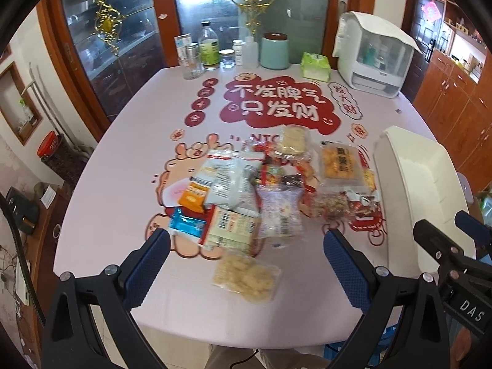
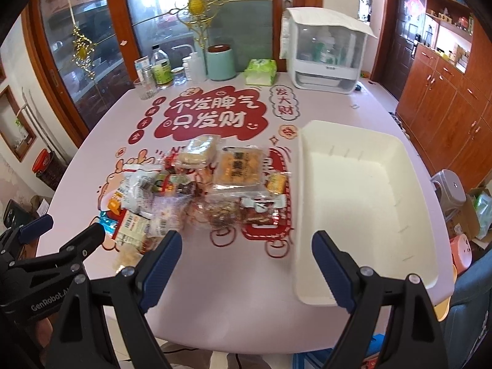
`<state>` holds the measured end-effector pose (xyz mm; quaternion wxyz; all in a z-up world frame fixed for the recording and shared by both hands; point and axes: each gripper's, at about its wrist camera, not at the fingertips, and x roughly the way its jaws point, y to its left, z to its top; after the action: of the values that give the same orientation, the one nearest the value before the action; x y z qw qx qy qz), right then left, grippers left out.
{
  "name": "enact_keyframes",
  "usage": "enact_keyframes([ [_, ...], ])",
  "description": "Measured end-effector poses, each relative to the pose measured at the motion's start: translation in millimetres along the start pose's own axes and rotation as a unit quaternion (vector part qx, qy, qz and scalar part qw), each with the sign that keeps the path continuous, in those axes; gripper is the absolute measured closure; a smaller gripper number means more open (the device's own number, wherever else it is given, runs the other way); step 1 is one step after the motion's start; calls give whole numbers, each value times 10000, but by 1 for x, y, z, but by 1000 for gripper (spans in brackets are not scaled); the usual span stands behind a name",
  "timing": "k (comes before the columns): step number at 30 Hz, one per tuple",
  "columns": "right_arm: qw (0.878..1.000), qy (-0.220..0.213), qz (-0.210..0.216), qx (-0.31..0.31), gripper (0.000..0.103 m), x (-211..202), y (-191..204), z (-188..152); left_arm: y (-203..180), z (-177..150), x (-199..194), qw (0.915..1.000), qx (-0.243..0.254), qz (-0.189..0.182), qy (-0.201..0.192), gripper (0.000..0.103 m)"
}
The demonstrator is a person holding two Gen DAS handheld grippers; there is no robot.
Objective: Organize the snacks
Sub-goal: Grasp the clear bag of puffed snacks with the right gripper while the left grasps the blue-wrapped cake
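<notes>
Lying mid-frame on the pink table, snack pile spread just ahead of the left claw; fingers released wide, nothing between them. Nearest: a clear pack of pale biscuits, low centre, long axis tilted toward lower right. Right claw likewise released, empty, between pile at left and white bin at right. Bin's long axis ran up the frame, near corner overhanging the table edge. Bare tabletop in the lower centre of the right wrist view.

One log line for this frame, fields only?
stage: start | left hand-held gripper: open, empty | right hand-held gripper: open, empty | snacks: piled on table | bin: empty
</notes>
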<state>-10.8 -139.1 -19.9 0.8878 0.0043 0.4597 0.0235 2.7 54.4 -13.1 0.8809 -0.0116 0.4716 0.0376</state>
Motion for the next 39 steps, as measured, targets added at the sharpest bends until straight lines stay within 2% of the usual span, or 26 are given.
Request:
enact_keyframes([
  [10,9997,130,174,-90,16,12,48,10,80,22,16,9994,-322,139,30,4],
  [14,9987,384,336,-3,16,26,60,11,107,24,34,9994,-69,342,60,4],
  [17,9959,606,678,-5,16,40,70,12,122,23,52,9992,209,279,218,4],
  [21,9926,680,884,-490,16,58,94,5,140,21,80,9978,434,47,505,4],
  [25,9820,810,1181,-1231,16,74,125,-15,152,17,108,9947,634,-168,789,4],
  [28,9715,724,1428,-1749,16,82,145,-31,155,11,130,9901,981,-294,960,4],
  [32,9538,671,1548,-2485,16,98,165,-47,157,3,151,9836,1340,-349,1153,4],
  [35,9460,797,1537,-2740,16,115,171,-50,160,1,159,9806,1520,-368,1186,4],
  [39,9356,1053,1770,-2867,16,130,175,-54,162,-1,165,9764,1697,-486,1243,4],
])
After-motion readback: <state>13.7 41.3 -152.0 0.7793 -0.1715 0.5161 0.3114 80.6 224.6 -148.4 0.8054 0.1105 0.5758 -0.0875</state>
